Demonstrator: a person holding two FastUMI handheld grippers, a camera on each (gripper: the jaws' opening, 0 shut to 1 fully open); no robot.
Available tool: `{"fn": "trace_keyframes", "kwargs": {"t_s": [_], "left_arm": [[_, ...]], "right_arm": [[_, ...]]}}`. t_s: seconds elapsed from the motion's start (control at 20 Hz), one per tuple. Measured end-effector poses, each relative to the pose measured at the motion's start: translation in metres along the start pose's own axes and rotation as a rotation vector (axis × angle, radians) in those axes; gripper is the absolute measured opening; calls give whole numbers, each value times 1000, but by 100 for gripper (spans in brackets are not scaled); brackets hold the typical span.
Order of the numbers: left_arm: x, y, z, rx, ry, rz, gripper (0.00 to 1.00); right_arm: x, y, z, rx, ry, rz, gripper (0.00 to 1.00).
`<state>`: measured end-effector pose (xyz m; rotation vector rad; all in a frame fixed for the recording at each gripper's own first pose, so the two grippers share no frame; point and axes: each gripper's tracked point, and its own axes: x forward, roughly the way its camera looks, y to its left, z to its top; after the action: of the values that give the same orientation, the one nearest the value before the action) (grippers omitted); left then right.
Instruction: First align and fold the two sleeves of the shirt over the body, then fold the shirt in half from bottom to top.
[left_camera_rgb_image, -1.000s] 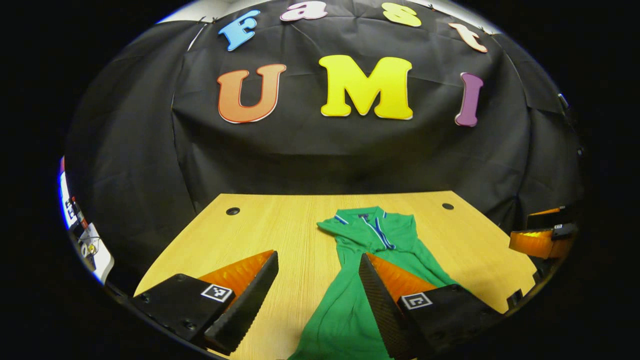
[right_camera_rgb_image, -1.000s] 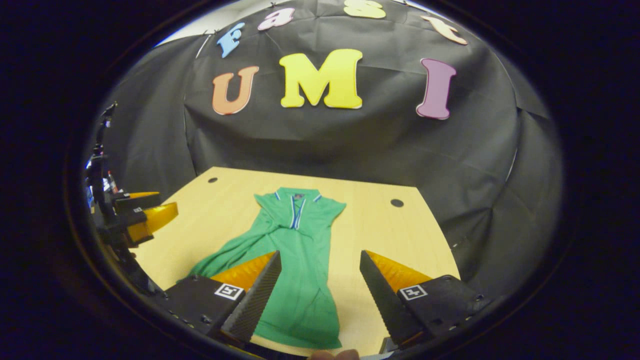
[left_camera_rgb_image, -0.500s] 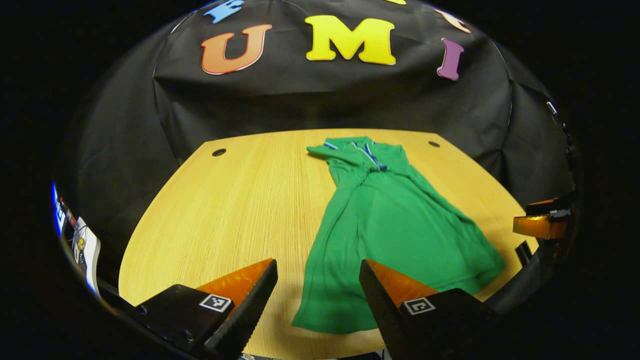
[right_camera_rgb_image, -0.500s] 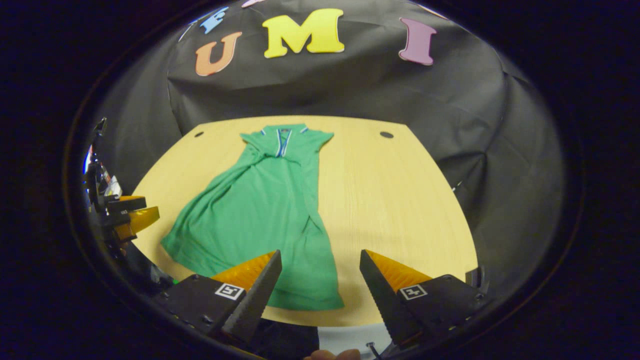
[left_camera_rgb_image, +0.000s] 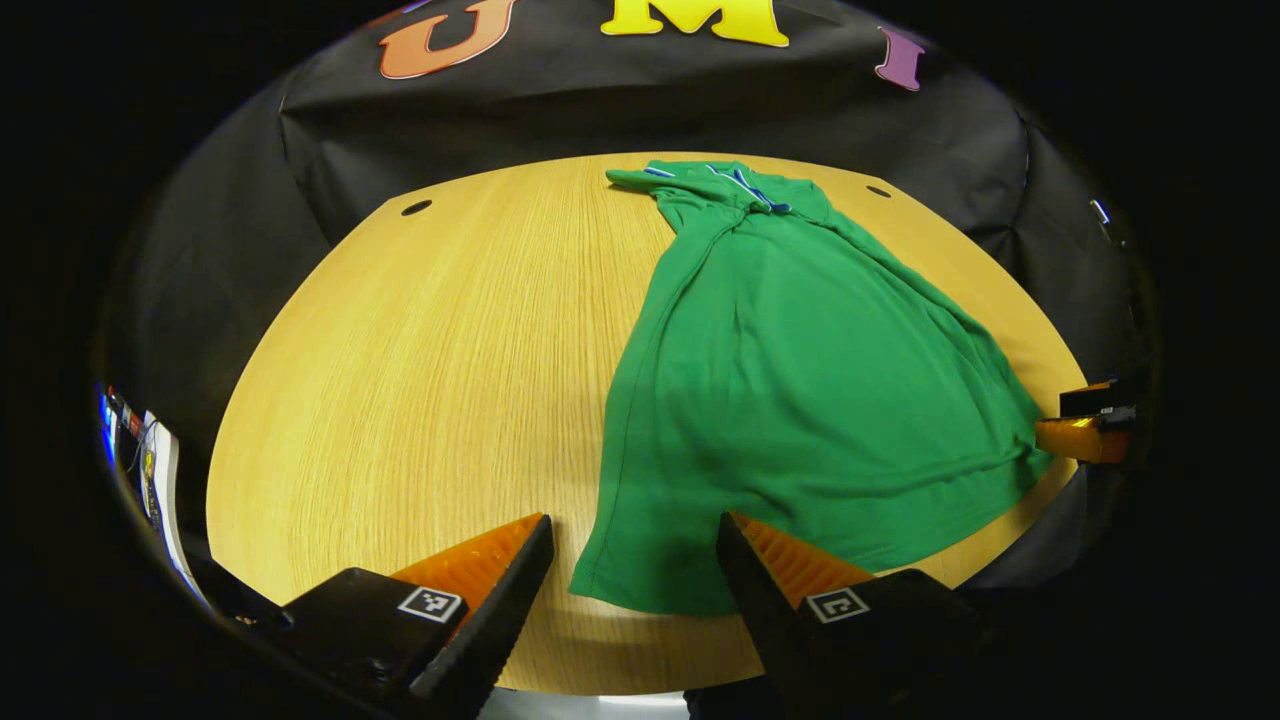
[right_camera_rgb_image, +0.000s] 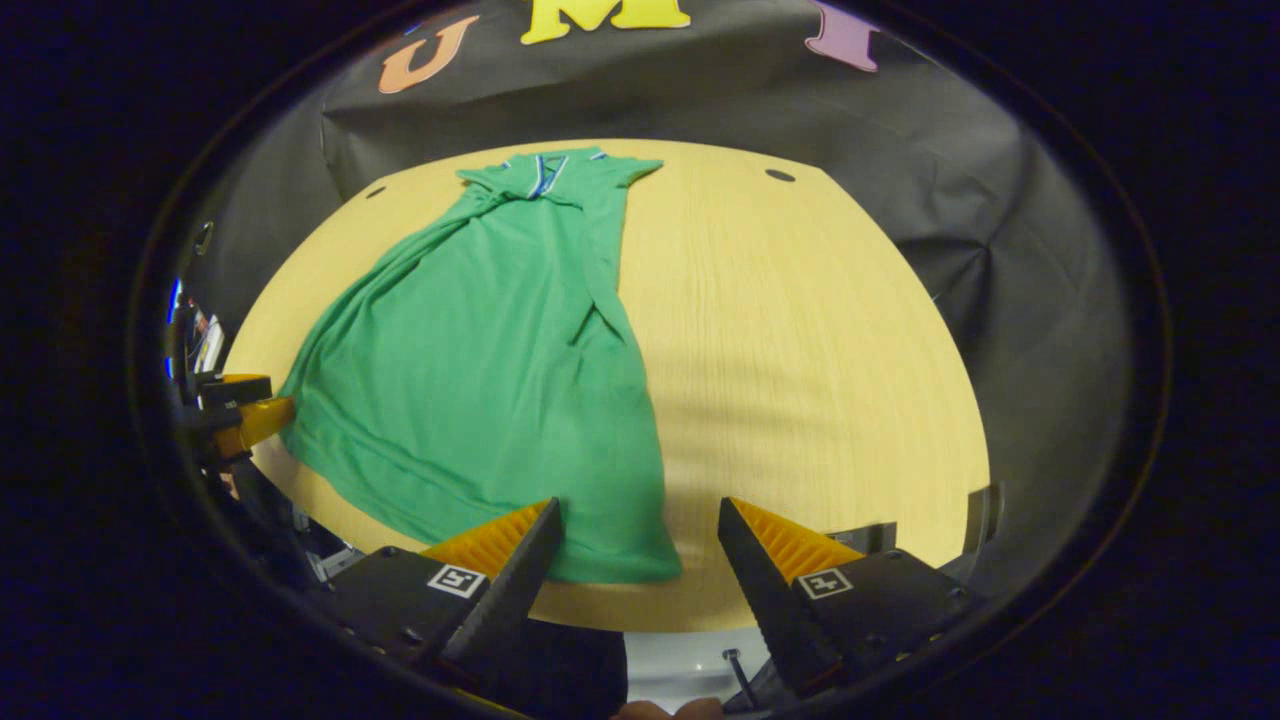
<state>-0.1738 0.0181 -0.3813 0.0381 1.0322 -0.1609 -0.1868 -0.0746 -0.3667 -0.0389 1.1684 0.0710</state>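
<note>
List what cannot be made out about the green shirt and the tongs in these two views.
- Green shirt: sleeves folded or not; bunched cloth near the collar hides them, in both views.
- Left tongs, right tongs: height above the table unclear.
- Clutter past the table's edge, left gripper view: too small.

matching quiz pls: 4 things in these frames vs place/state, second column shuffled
1. green polo shirt
2. striped collar
3. left tongs
4. round hole in the wooden table

A. open, at the shirt's near hem corner
B. far end of the shirt, by the wall
C. spread flat on the tabletop, not yet folded in half
D. far table corner, beside the shirt

Pairs: 1-C, 2-B, 3-A, 4-D
</note>
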Motion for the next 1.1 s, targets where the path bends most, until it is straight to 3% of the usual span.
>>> {"fn": "trace_keyframes", "kwargs": {"t_s": [0.35,0.45,0.5,0.55,0.6,0.65,0.7,0.75,0.8,0.85,0.95,1.1], "left_arm": [[1,-8,-7,-32,35,-9,100],[0,-8,-10,-51,53,0,100],[-2,-10,-11,-62,61,4,100],[-3,-13,-12,-56,72,3,100],[-2,-19,-11,-49,77,-5,99],[-3,-23,-12,-40,84,-10,82],[-2,-27,-12,-23,93,-20,73],[-2,-31,-12,-3,104,-34,54],[-2,-35,-13,14,115,-49,43],[-5,-35,-12,27,122,-51,15],[-7,-36,-13,1,133,-77,7],[-18,-40,2,-53,107,-132,6]], "right_arm": [[8,5,-3,-19,45,28,94],[10,8,-9,38,70,47,90],[9,6,-8,50,64,38,83],[9,8,-7,51,73,47,82],[9,8,-8,52,74,52,58],[9,12,-8,59,77,65,48],[9,14,-7,71,76,81,24],[10,16,-7,84,85,80,16],[9,15,-6,90,91,86,4],[7,16,-8,109,103,85,4],[7,15,-5,133,128,98,0],[-6,11,10,162,99,112,0]]}}
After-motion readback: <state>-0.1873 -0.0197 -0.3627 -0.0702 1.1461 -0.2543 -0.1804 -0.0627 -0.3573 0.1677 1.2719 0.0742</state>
